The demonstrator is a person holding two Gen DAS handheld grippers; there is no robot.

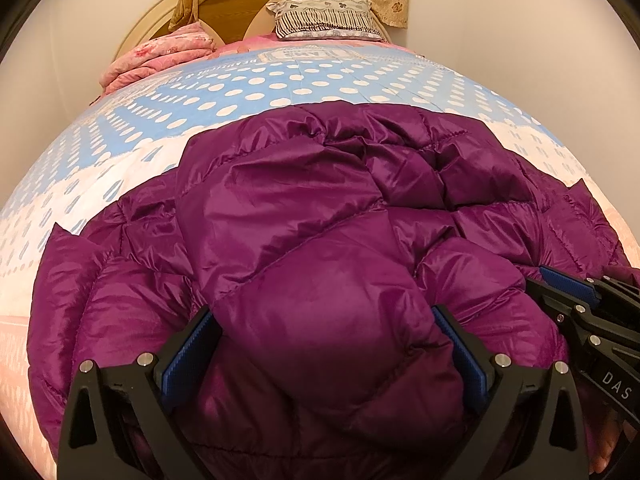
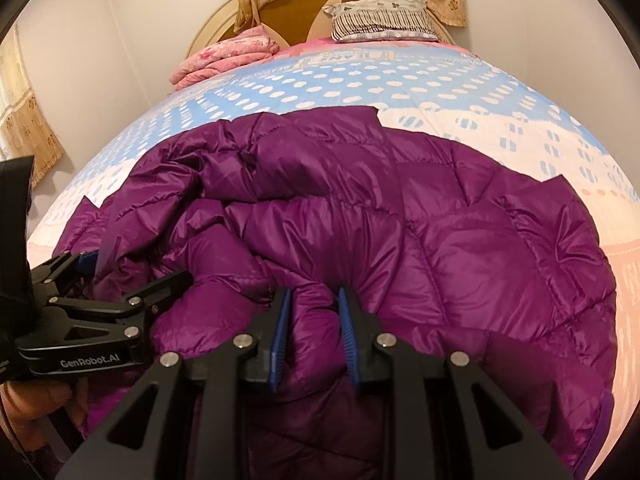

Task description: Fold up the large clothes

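Note:
A large purple quilted down jacket (image 1: 320, 208) lies spread on the bed, partly folded, and it also fills the right wrist view (image 2: 440, 240). My left gripper (image 1: 328, 344) stands wide open with a puffy bulge of the jacket between its blue pads. My right gripper (image 2: 314, 332) is closed on a bunched fold of the jacket near its near edge. The right gripper shows at the right edge of the left wrist view (image 1: 580, 312). The left gripper shows at the left of the right wrist view (image 2: 100, 304).
The bed cover (image 1: 280, 88) is blue and white with dots and pink borders. A folded pink blanket (image 1: 156, 60) and a striped pillow (image 1: 328, 18) lie at the far end by the round headboard (image 1: 240, 4). Walls flank the bed.

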